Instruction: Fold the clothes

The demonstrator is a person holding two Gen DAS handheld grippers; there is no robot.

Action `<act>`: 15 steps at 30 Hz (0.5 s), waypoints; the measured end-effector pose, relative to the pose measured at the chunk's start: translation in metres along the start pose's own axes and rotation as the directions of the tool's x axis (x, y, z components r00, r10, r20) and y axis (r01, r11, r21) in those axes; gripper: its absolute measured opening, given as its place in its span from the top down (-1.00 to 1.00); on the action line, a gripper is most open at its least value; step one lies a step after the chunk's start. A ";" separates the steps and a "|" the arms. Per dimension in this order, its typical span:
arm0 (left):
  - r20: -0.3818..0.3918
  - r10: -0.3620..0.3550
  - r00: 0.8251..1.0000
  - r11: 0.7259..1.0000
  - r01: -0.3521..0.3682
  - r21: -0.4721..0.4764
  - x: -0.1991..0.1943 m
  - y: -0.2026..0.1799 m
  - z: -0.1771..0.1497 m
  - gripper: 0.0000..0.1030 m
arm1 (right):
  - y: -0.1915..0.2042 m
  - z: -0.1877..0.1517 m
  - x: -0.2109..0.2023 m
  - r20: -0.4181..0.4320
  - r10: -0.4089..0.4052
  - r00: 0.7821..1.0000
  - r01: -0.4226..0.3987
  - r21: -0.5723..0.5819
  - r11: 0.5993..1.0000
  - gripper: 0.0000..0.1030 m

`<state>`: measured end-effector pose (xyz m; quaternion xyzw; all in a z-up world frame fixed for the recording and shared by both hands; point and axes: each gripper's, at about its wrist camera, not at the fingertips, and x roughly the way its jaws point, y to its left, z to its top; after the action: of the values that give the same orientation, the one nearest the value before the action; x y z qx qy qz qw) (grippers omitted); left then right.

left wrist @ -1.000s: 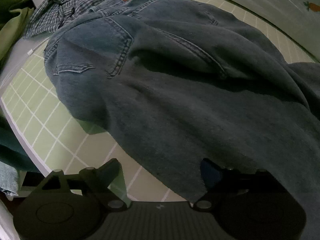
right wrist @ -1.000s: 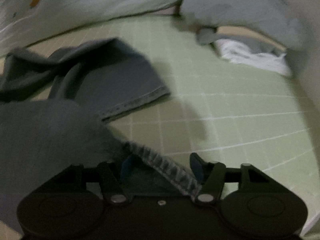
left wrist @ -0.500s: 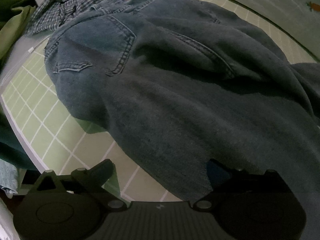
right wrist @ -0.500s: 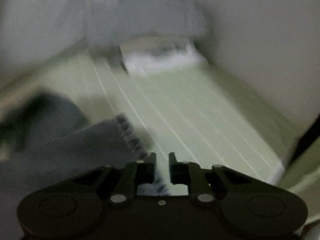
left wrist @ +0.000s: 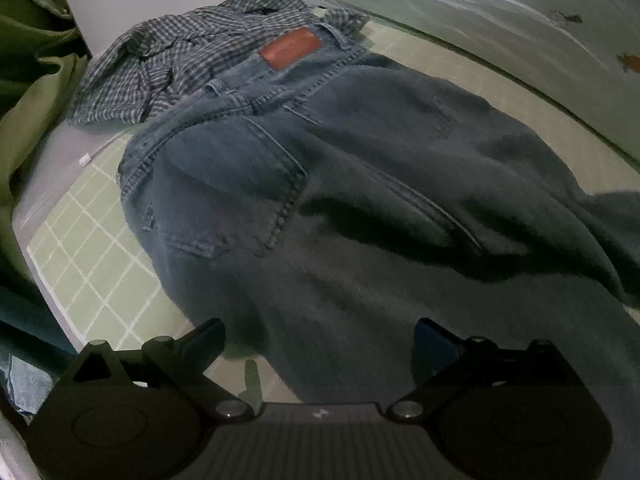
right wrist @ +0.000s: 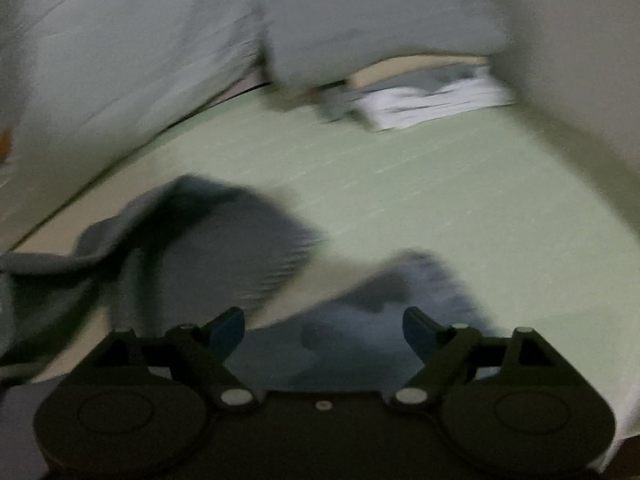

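Note:
Blue jeans (left wrist: 360,184) lie spread on the green checked mat (left wrist: 80,248), back pockets up and a brown leather patch (left wrist: 290,53) at the waistband. My left gripper (left wrist: 318,340) hangs wide open just above the near leg, its pads clear of the denim. In the blurred right wrist view the trouser leg ends (right wrist: 224,240) lie on the mat. My right gripper (right wrist: 323,326) is opening wide over a loose hem (right wrist: 416,284), and its pads do not press on the cloth.
A checked shirt (left wrist: 168,64) lies crumpled beyond the waistband. Green cloth (left wrist: 32,92) hangs at the left edge. A pale quilt (right wrist: 120,60) runs along the far side. A grey pillow (right wrist: 380,32) and folded white and grey clothes (right wrist: 432,100) sit at the back right.
My right gripper closed on the leg hem, swung with it, then opened and let it drop onto the mat. My left gripper opened a little more and rose off the jeans.

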<state>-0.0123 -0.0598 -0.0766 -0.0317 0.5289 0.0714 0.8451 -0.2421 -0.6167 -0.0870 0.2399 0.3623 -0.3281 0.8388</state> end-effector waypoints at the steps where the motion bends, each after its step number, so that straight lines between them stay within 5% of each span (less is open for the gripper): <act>1: -0.008 0.002 1.000 1.000 -0.002 -0.009 0.004 0.001 0.003 -0.94 | 0.012 -0.001 0.005 -0.010 0.021 1.000 -0.022 -0.012 1.000 -0.69; 11: -0.064 0.027 0.998 0.996 -0.032 -0.081 0.047 -0.006 0.038 -0.94 | 0.066 0.013 0.056 -0.070 -0.013 0.997 0.011 -0.021 1.000 -0.66; 13: -0.083 0.040 0.996 0.994 -0.048 -0.103 0.056 -0.008 0.042 -1.00 | 0.072 0.014 0.059 -0.059 -0.042 0.997 0.039 -0.060 0.997 -0.46; 14: -0.091 0.052 0.995 0.992 -0.062 -0.108 0.060 -0.010 0.044 -1.00 | 0.076 0.015 0.059 -0.053 -0.058 0.997 0.053 -0.095 0.994 -0.07; 15: -0.089 0.063 0.994 0.992 -0.073 -0.107 0.061 -0.012 0.044 -1.00 | 0.079 0.017 0.060 -0.043 -0.061 0.997 0.054 -0.143 0.988 0.53</act>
<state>0.0553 -0.0610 -0.1125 -0.0630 0.5604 0.1278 0.8159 -0.1463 -0.5969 -0.1093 0.1770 0.4113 -0.3200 0.8349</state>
